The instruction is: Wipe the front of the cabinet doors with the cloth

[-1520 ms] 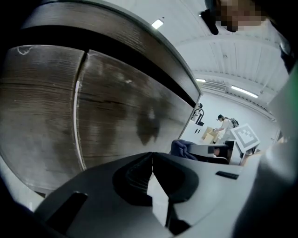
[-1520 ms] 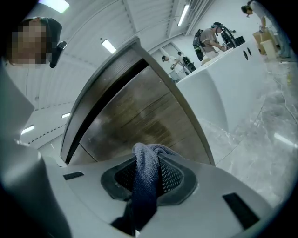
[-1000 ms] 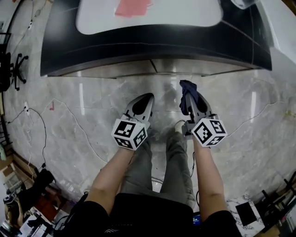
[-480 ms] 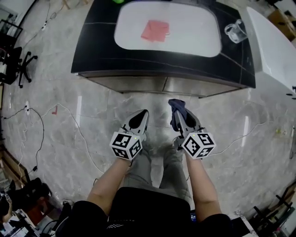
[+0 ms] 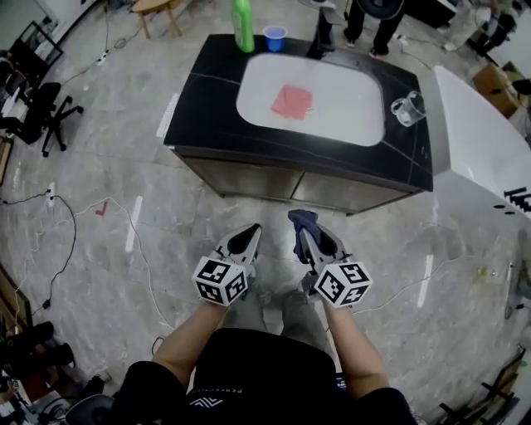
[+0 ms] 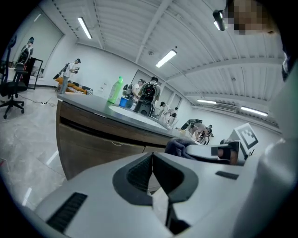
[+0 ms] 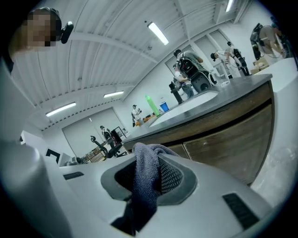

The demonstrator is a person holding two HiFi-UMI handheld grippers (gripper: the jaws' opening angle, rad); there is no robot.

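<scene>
Head view, looking steeply down: a person stands on the pale stone floor (image 5: pixel 99 191) facing the long front edge of a dark-topped counter (image 5: pixel 203 100), well apart from it, with a hand-held gripper in each hand.

The left hand-held gripper (image 5: pixel 246 239) has its jaws pressed together with nothing between them. The left gripper view confirms this (image 6: pixel 152 169).

The right hand-held gripper (image 5: pixel 304 235) is clamped on the dark grey-blue cloth (image 5: pixel 302 221). In the right gripper view (image 7: pixel 148 173) the cloth (image 7: pixel 145 186) bunches above the jaw tips and hangs down between the pads.

The cloth is held in the air, short of the brown cabinet doors (image 5: pixel 274 184) below the counter's front edge, and does not touch them.

On the counter top, a flat pink square (image 5: pixel 291 101) lies on a white inset panel (image 5: pixel 340 112). A green bottle (image 5: pixel 243 25) and a blue cup (image 5: pixel 275 37) stand at the far edge. A clear glass jug (image 5: pixel 406 109) stands near the right edge.
</scene>
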